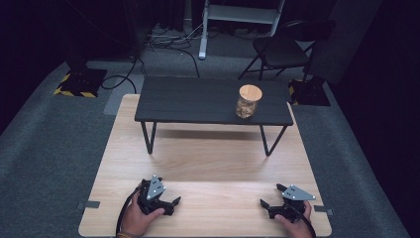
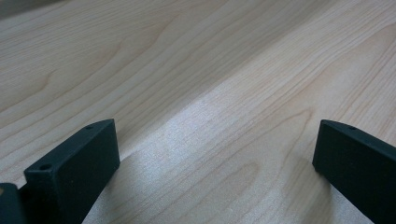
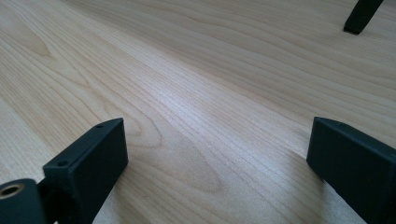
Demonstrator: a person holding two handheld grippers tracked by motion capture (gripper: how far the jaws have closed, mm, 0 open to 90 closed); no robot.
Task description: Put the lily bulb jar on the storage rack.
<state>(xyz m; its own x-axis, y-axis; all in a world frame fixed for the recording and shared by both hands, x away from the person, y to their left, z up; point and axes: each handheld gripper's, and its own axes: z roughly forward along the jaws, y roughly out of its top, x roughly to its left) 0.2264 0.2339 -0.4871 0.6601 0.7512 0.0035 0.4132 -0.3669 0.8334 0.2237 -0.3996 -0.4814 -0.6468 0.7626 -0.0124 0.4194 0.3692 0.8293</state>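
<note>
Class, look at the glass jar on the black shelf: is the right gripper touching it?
Apart. The high view shows the jar on the black shelf, with bare wooden table separating it from the right gripper near the table's front edge.

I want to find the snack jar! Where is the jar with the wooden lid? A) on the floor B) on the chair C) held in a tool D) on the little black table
D: the jar stands on the right part of the little black table, far from the left tool and the right tool.
</note>
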